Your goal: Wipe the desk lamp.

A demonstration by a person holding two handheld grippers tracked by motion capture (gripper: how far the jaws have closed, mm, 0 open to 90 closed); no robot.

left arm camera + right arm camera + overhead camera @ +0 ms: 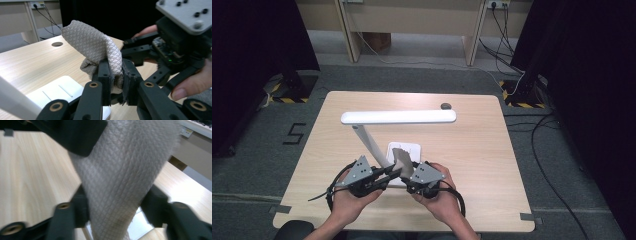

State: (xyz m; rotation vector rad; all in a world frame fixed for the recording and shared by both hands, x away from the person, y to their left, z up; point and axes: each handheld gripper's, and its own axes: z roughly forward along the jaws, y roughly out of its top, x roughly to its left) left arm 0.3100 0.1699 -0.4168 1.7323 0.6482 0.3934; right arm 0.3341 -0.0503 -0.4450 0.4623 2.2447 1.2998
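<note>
Cloth: a grey quilted cloth (96,47) held upright between the two grippers, above the white lamp base (408,149) at the near middle of the table (482,150).
Left gripper: the left gripper (116,80) is clamped on the cloth's lower fold, pads pressing it from both sides.
Right gripper: the right gripper (117,206) has the cloth between its jaws; the picture is blurred, so whether the pads press on it cannot be told.
Lamp: a white desk lamp (398,117), its long head lying level across the table beyond the hands.
Small object: a dark round thing (445,105) near the far edge.
</note>
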